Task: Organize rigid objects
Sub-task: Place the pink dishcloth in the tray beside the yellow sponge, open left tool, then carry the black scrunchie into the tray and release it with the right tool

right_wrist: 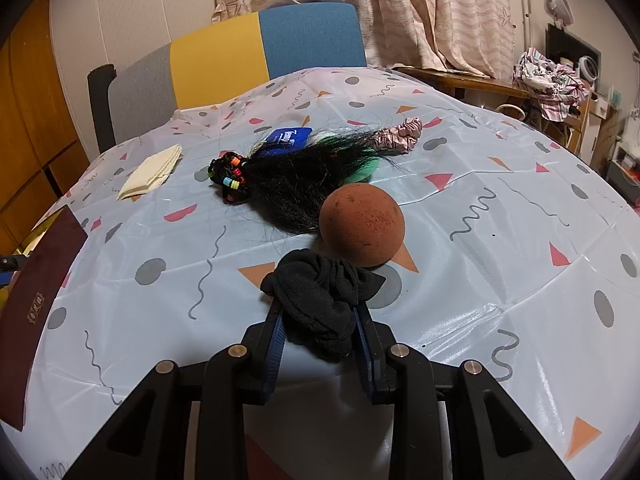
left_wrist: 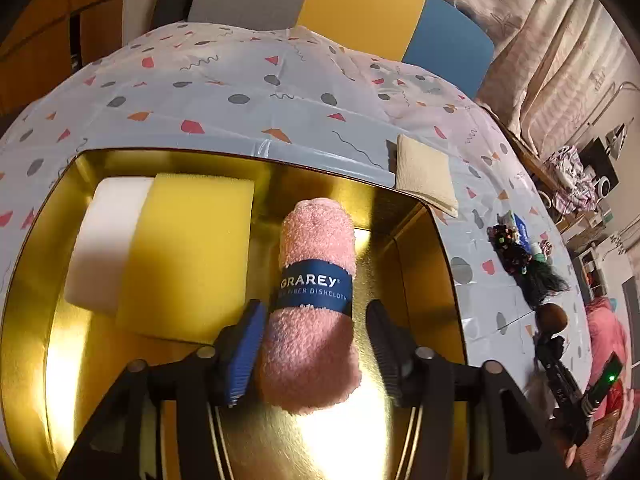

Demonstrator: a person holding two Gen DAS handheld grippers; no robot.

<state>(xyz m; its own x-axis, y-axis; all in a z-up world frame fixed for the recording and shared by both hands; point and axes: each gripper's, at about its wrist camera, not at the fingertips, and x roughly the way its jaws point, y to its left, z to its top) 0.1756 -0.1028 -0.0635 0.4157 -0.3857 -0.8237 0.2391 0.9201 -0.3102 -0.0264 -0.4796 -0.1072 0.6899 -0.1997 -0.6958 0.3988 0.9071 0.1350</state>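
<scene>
Two hand-held grippers are at work. At the left of the left wrist view, inside the gold tin (left_wrist: 404,216), a white block (left_wrist: 104,240) and a yellow sponge (left_wrist: 188,256) lie side by side, touching. Just right of them, at centre frame, lies the pink dishcloth roll (left_wrist: 316,292) with its blue paper band. My left hand-held gripper (left_wrist: 316,344) straddles the roll's near end, released: the left pad is against or just beside the terry, I cannot tell which, and the right pad stands clear. I judge the roll light and soft, apt to squash, so the banded middle is the firmest place to take it.

Upper left in the right wrist view, a cream cloth (right_wrist: 150,178) lies on the counter (right_wrist: 520,280). At centre sit a black hairpiece (right_wrist: 296,188) and, lower, a brown ball (right_wrist: 362,226). My right hand-held gripper (right_wrist: 320,320) is clenched on a black scrunchie (right_wrist: 324,300), bunched between the pads just below the ball. The ball looks light, firm, and likely to roll; I would grip it across its widest part.
</scene>
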